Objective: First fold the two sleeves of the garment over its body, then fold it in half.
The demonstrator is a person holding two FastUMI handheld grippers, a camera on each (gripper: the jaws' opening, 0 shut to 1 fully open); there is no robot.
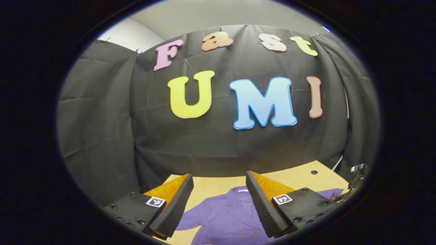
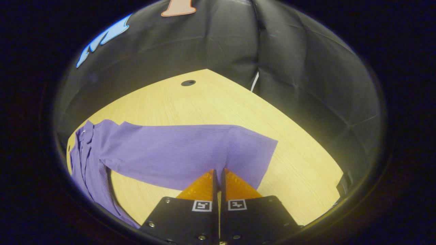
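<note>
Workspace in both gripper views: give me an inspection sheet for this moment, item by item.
Surface: light wooden table with a small dark hole near its far edge.
Job's things: purple shirt lies flat, collar toward the wall; its sleeve is stretched out sideways, not yet folded over the body.
Clutter: nothing seen.
Grippers: left gripper hovers above the shirt's collar area, jaws wide apart, holding nothing. Right gripper has its jaws together at the sleeve's near edge, close to the cuff; whether cloth is pinched between them cannot be told.
Cables: a thin white strip at the wall's foot, possibly a cable.
Surroundings: black cloth wall behind the table.
</note>
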